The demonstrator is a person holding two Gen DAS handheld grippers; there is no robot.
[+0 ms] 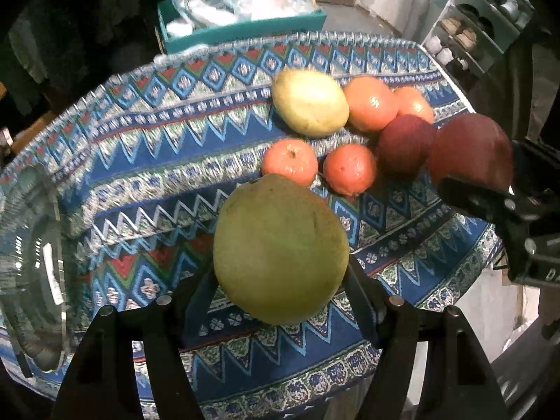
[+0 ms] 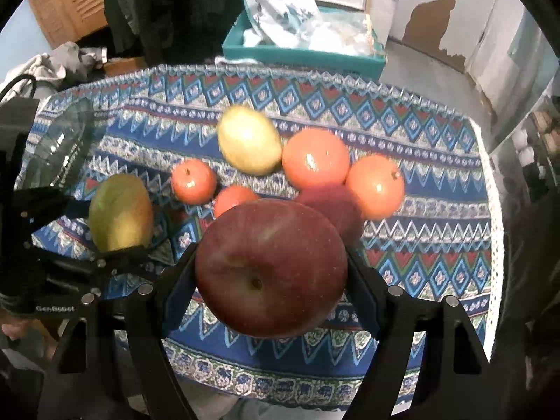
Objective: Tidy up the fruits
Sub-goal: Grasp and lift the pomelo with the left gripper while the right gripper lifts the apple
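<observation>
A green mango is sitting clamped between the two fingers of the left hand-held gripper, held up above the tabletop and its blue patterned cloth. From the right wrist view the same mango is showing at the left, green fading to orange, with the left hand-held gripper closed around it.

A large red apple is being gripped by the right hand-held gripper, its fingers pressing on both sides and the stem end facing the camera. In the left wrist view that apple is appearing at the right edge, with the right hand-held gripper under it.

The other fruit is lying in a cluster on the cloth: a yellow-green mango, a big orange fruit just beside it, another orange fruit to the right, two smaller orange fruits, and a second dark red apple partly hidden behind the held one.

A clear glass bowl is standing at the left of the cloth. Behind the tabletop, a teal box is holding plastic bags.
</observation>
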